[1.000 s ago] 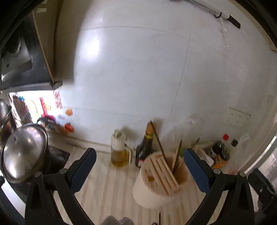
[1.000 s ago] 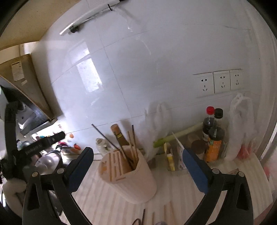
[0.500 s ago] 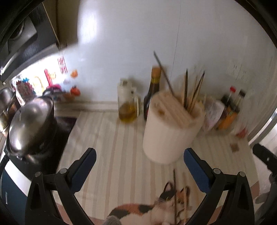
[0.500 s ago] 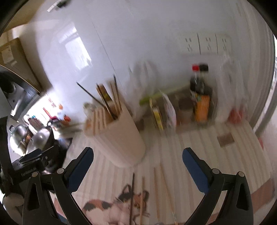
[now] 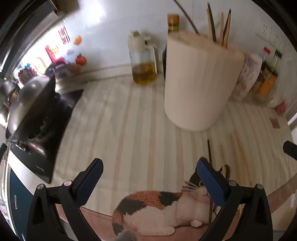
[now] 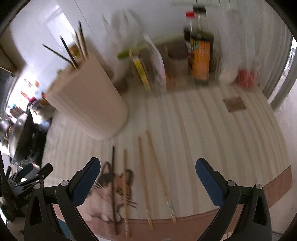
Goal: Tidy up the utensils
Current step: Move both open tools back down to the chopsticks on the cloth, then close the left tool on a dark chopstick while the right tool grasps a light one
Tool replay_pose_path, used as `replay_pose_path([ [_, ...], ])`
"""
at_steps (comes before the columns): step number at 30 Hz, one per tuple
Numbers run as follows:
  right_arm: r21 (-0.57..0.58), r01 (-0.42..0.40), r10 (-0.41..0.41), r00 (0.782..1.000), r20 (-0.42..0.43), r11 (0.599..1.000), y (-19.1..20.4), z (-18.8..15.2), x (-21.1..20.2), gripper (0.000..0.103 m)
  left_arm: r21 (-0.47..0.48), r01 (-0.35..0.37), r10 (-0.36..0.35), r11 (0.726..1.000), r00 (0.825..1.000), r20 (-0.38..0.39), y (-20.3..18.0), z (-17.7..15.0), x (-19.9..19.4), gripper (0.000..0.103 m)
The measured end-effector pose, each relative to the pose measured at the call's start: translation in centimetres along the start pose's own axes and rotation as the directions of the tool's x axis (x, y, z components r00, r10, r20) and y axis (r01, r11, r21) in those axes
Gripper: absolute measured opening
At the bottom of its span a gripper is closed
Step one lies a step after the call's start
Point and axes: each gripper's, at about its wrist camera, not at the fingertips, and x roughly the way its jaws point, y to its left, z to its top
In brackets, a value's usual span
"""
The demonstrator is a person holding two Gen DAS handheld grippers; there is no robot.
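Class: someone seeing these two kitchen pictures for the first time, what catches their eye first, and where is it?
Probably the calico cat print on the striped mat's near edge, between the open left claw fingers. Next, four loose chopsticks lying ahead of the open right claw, and the pale utensil holder standing behind them.

Both fisheye views are bright, with daylight glaring off the glossy white wall tiles [image 5: 104,13] and blowing out the far left corner. Motion blur smears the bottles [image 6: 201,50] and utensil holder [image 6: 87,98] in the right view. Edges bend strongly into black vignette.
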Motion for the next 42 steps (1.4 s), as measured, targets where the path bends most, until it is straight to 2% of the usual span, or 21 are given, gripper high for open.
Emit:
replay_pose_path([
  [3, -0.004, 0.011, -0.011, 0.997, -0.080, 1.000, -0.5, -0.6, 2.5, 0.103, 0.006, -0.002, 0.003, 1.000, 0.998, -0.061, -0.5, -0.5, 1.7, 0.103],
  [6, -0.035, 0.037, -0.043, 0.983, -0.177, 0.999, -0.4, -1.5, 5.8, 0.103, 0.035, -0.006, 0.009, 0.999, 0.994, -0.110, -1.6, -1.2, 3.2, 0.103],
  [9, -0.064, 0.058, -0.071, 0.970, -0.232, 0.996, -0.2, -2.5, 8.2, 0.097, 0.068, -0.006, 0.015, 0.998, 0.989, -0.145, -2.8, -1.9, 4.3, 0.103],
  [14, -0.060, 0.083, -0.096, 0.962, -0.254, 0.995, -0.7, -2.9, 10.2, 0.070, 0.098, -0.001, 0.019, 0.995, 0.981, -0.191, -4.3, -2.7, 5.7, 0.103],
  [16, -0.071, 0.095, -0.111, 0.956, -0.272, 0.993, -0.7, -3.1, 11.0, 0.052, 0.106, 0.001, 0.020, 0.994, 0.980, -0.198, -4.8, -2.9, 5.9, 0.103],
  [17, -0.082, 0.101, -0.121, 0.950, -0.289, 0.991, -0.7, -3.2, 11.5, 0.048, 0.110, 0.007, 0.015, 0.994, 0.979, -0.202, -5.2, -3.1, 6.0, 0.103],
  [19, -0.101, 0.105, -0.132, 0.937, -0.322, 0.989, -0.7, -3.8, 12.5, 0.024, 0.115, 0.019, 0.006, 0.993, 0.978, -0.206, -5.8, -3.3, 6.2, 0.103],
  [20, -0.120, 0.115, -0.147, 0.939, -0.311, 0.986, -0.7, -4.1, 12.5, 0.020, 0.121, 0.024, 0.002, 0.992, 0.978, -0.210, -6.2, -3.4, 6.2, 0.103],
  [21, -0.139, 0.123, -0.162, 0.936, -0.313, 0.983, -0.6, -4.4, 12.4, 0.009, 0.128, 0.031, -0.003, 0.991, 0.977, -0.215, -6.7, -3.6, 6.2, 0.102],
  [24, -0.144, 0.118, -0.158, 0.935, -0.318, 0.983, -1.3, -5.0, 11.6, 0.007, 0.164, 0.083, -0.040, 0.983, 0.968, -0.246, -8.5, -4.2, 6.5, 0.102],
  [28, -0.109, 0.115, -0.147, 0.924, -0.353, 0.987, -3.4, -5.8, 10.4, 0.007, 0.206, 0.136, -0.071, 0.969, 0.953, -0.293, -10.7, -4.9, 7.0, 0.086],
  [29, -0.103, 0.115, -0.145, 0.921, -0.361, 0.988, -3.8, -5.9, 10.2, 0.007, 0.210, 0.138, -0.070, 0.968, 0.951, -0.300, -10.9, -5.0, 7.2, 0.076],
  [30, -0.094, 0.116, -0.143, 0.918, -0.370, 0.989, -4.3, -6.0, 9.9, 0.007, 0.211, 0.144, -0.073, 0.967, 0.948, -0.310, -11.2, -5.2, 7.4, 0.071],
  [32, -0.080, 0.106, -0.129, 0.912, -0.389, 0.991, -4.9, -6.1, 9.7, 0.007, 0.211, 0.153, -0.076, 0.965, 0.940, -0.334, -11.7, -5.4, 8.0, 0.046],
  [34, -0.074, 0.099, -0.121, 0.906, -0.406, 0.992, -5.3, -5.8, 9.6, 0.007, 0.211, 0.170, -0.087, 0.962, 0.931, -0.354, -12.3, -5.8, 8.2, 0.033],
  [36, -0.069, 0.101, -0.120, 0.899, -0.420, 0.993, -5.7, -5.6, 9.7, 0.007, 0.218, 0.178, -0.094, 0.959, 0.932, -0.349, -12.9, -5.8, 8.0, 0.023],
  [38, -0.078, 0.105, -0.129, 0.890, -0.437, 0.991, -6.2, -5.1, 10.3, 0.008, 0.214, 0.200, -0.113, 0.956, 0.926, -0.360, -13.4, -5.8, 7.8, 0.005],
  [42, -0.075, 0.114, -0.136, 0.873, -0.468, 0.991, -6.6, -3.4, 11.3, 0.008, 0.215, 0.170, -0.085, 0.962, 0.930, -0.357, -12.9, -5.6, 7.7, 0.004],
])
